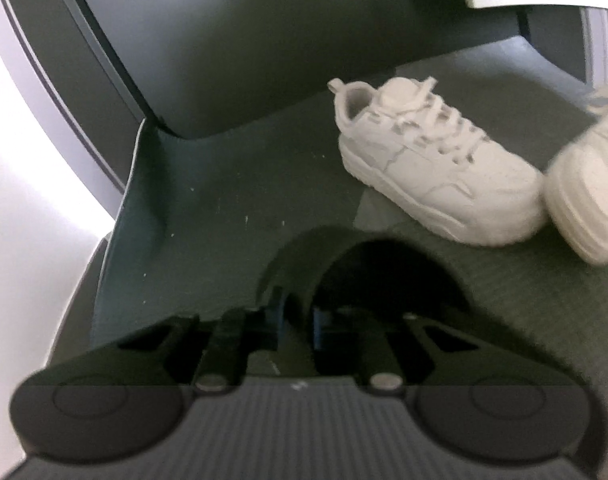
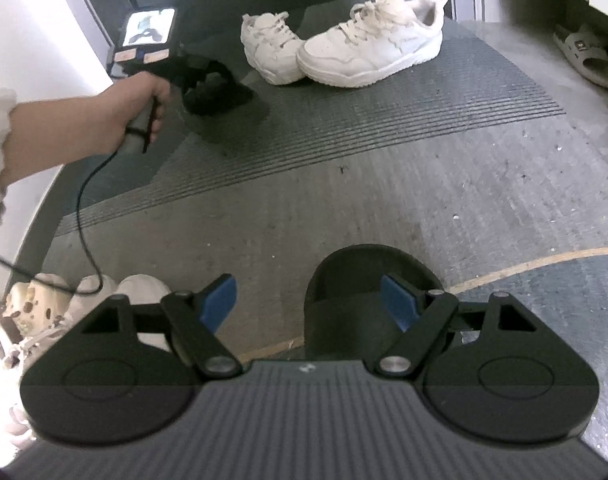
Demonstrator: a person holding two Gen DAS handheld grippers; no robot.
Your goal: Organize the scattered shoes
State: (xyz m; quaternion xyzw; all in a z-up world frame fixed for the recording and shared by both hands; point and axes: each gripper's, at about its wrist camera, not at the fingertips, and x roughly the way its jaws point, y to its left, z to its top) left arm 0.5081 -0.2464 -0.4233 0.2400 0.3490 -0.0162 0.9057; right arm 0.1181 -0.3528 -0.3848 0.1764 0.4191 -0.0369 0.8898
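My left gripper is shut on the strap of a black slipper and holds it over the dark ribbed mat. In the right wrist view the left gripper and this slipper show at the mat's left. Two white sneakers stand toe to toe on the mat, to the right of the held slipper; they also show in the right wrist view. My right gripper is open, its right finger over a second black slipper on the floor.
A grey sandal lies at the far right under a shelf. A dark door and frame rise behind the mat. Pale slippers sit at the lower left. A cable hangs from the left gripper's handle.
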